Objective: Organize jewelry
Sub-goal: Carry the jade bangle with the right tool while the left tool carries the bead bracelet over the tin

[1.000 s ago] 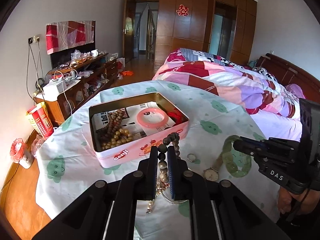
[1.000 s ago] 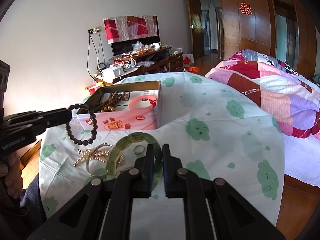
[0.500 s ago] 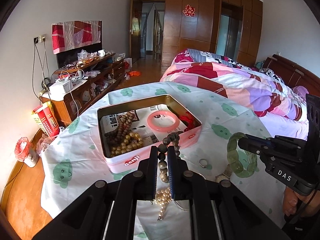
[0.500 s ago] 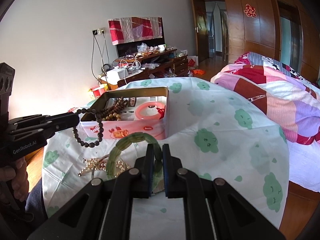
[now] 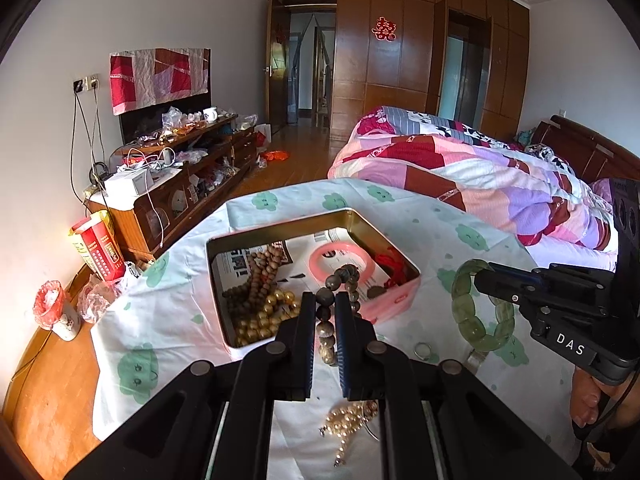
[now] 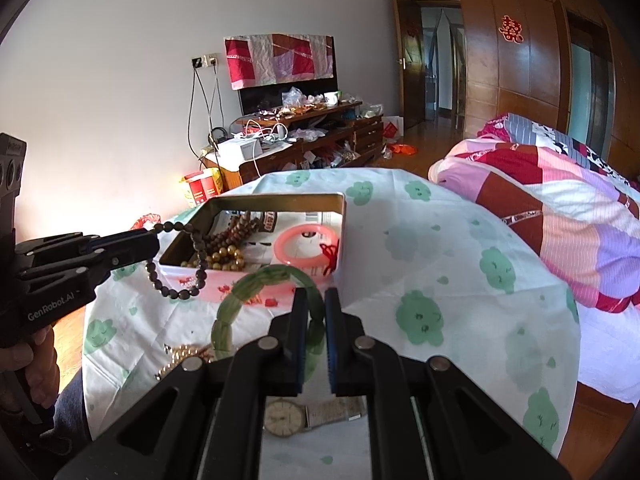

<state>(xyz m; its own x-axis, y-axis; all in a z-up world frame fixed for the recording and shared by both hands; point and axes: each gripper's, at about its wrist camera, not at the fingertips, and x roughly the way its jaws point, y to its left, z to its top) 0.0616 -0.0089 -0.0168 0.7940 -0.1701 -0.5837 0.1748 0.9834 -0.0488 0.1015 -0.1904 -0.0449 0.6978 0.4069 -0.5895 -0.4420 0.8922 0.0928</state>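
Left claw (image 5: 325, 312) grips a dark bead bracelet (image 6: 176, 276) above the pink tin (image 5: 394, 302), right claw (image 6: 316, 312) grips a green jade bracelet (image 5: 480, 312) beside it, while pearls (image 5: 348, 424), ring (image 5: 423, 349) and wristwatch (image 6: 284, 416) wait on the worktop (image 6: 440, 280).

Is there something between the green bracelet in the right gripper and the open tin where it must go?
Nothing visible blocks it. The green bracelet hangs in the right gripper, lifted off the cloth, just short of the tin, whose top is open. The left gripper holds the dark bead bracelet beside the tin's left corner, off that path.
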